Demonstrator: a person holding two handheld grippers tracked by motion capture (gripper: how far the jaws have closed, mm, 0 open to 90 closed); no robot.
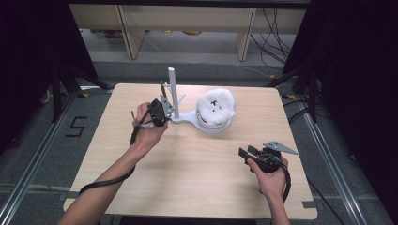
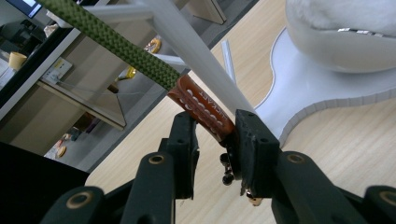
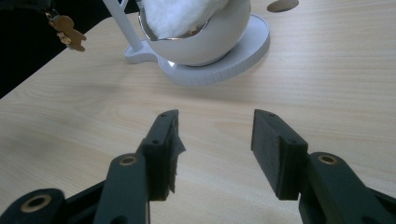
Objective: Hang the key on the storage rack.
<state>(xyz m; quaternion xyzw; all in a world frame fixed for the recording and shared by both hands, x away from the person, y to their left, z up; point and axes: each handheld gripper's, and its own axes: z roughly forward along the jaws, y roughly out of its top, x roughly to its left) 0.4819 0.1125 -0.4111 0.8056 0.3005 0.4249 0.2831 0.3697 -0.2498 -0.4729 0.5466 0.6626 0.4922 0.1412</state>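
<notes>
The left gripper point(image 2: 212, 140) is reaching up beside the white post point(image 1: 172, 91) of a stand, its jaws standing narrowly apart with an orange-brown perforated tag point(image 2: 201, 108) lying between them. The tag is leaning against the right-hand pad; whether the left-hand pad is touching it is hard to make out. A green braided cord point(image 2: 116, 42) is running from the tag's upper end toward the top left of the left gripper view, and a small bead chain with a brass-coloured charm point(image 2: 252, 198) is hanging below the tag, partly hidden behind the jaw. In the high view the left hand point(image 1: 149, 129) is lifted with the wrist bent, the gripper pointing toward the post, and the tag itself is too small to tell there.

The right gripper point(image 3: 215, 135) is being held low over the bare wooden table point(image 1: 197, 173), its jaws wide with nothing between them. The right hand point(image 1: 272, 176) is sitting near the table's near right corner, well apart from the stand.

The stand's flat white base point(image 3: 243, 51) is carrying a white bowl-shaped holder point(image 3: 215, 39) with a fluffy white plush point(image 1: 216, 105) sitting in it. In the right gripper view the plush is cut off at the top edge, and the charm is dangling at the upper left.
</notes>
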